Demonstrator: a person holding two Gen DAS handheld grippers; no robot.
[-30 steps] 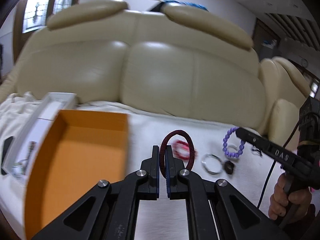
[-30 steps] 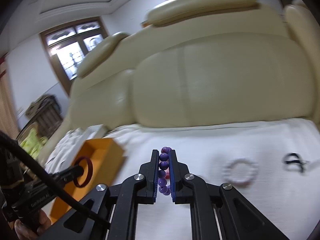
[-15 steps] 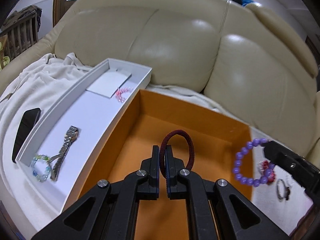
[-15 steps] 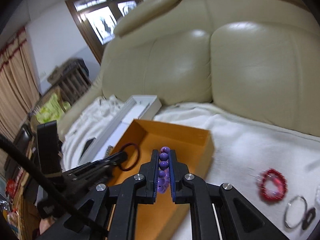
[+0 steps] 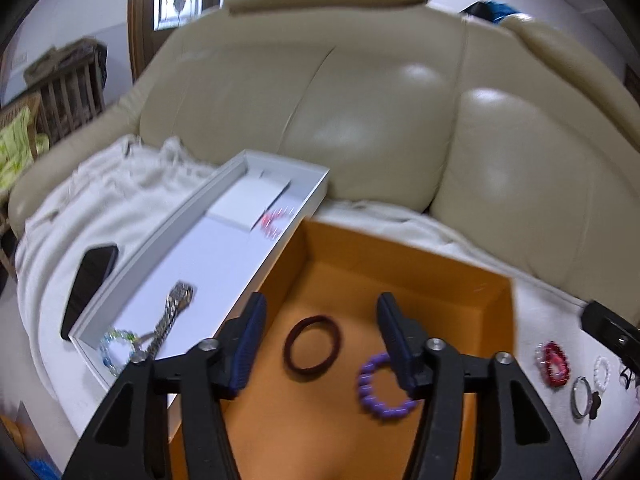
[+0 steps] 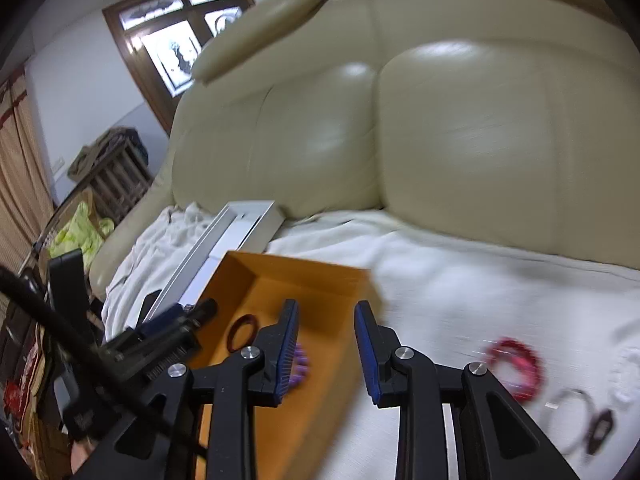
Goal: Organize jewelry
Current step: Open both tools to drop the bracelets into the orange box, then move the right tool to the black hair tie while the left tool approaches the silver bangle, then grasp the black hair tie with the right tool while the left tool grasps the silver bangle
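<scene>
Lying loose in the orange box (image 5: 400, 264) beneath 2 wide-open, empty grippers, left (image 5: 322, 340) and right (image 6: 326, 354): maroon band (image 5: 313, 343) and purple bead bracelet (image 5: 382, 388), likely light, floppy, best pinched across the cord.

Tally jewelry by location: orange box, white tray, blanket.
Orange box: 2, maroon ring and purple bracelet
White tray: 3
Blanket: at least 4, edge cropped
Total: at least 9

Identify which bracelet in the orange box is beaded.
The purple bracelet, strung from round beads. The dark red band beside it in the orange box is a smooth ring.
</scene>
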